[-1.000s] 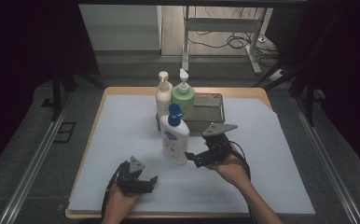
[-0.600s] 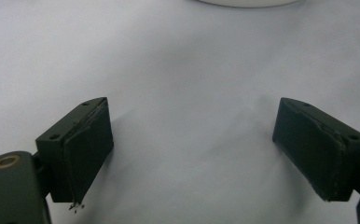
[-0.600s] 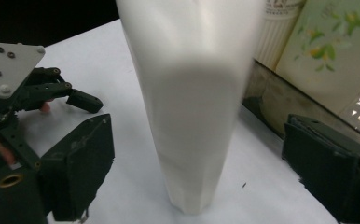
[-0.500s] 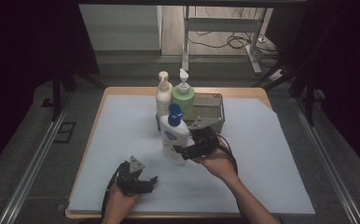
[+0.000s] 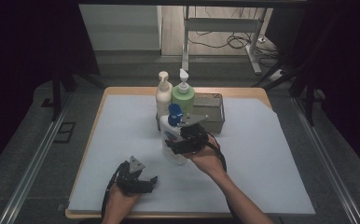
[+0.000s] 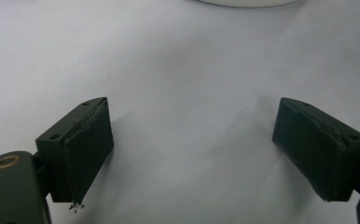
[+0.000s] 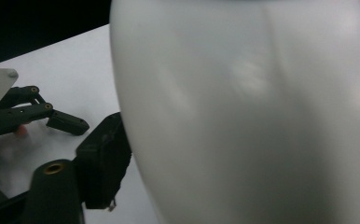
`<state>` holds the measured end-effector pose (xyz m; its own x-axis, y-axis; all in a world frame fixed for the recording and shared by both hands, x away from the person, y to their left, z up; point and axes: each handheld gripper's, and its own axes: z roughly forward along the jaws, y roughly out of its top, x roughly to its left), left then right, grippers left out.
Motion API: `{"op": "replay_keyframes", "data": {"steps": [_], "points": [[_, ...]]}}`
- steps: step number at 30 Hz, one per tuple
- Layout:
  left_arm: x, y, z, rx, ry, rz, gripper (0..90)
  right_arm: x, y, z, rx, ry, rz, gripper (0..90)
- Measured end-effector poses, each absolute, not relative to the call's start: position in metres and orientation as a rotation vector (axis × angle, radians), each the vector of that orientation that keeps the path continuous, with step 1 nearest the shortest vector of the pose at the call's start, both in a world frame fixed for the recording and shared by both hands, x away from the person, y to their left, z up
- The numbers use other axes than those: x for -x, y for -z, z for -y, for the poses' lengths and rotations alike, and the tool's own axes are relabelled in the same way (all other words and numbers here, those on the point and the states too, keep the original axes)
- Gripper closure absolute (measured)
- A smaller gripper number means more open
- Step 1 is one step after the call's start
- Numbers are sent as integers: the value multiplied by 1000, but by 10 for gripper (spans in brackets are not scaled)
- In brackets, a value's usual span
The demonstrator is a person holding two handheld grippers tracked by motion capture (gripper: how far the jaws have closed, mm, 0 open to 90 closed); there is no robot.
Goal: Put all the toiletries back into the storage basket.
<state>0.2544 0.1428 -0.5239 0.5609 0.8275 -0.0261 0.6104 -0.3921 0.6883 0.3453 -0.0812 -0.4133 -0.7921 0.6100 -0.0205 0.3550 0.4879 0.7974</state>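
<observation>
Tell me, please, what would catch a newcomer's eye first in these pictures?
Most striking is the white bottle with the blue cap at mid-table, with the right gripper around its body; its jaws have just been closing on it, and one pad sits at the bottle's side. Behind it stand a cream pump bottle and a green pump bottle beside a grey basket. The left gripper rests open near the front edge.

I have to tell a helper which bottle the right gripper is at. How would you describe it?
On the white mat, three pump bottles stand beside a grey basket. It is the nearest one, the white bottle, with the right gripper around its body. Its blue pump sets it apart from the cream bottle and green bottle.
</observation>
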Motion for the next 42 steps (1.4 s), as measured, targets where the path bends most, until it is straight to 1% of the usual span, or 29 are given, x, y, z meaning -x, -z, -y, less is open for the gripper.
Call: {"op": "replay_keyframes", "data": {"steps": [4,7,23,42], "points": [[-254,524,-143,-2137,-425,-1147,119,-346,414,78,-810,-1199,-2433,363],[-254,524,-143,-2136,-425,-1148,119,-348,414,80,-817,-1206,-2440,384],[-255,524,-143,-2136,-424,-1148,119,-342,404,87,-827,-1156,-2479,398],[-255,524,-143,-2136,-423,-1148,119,-340,376,124,-892,-1169,-2445,398]]}}
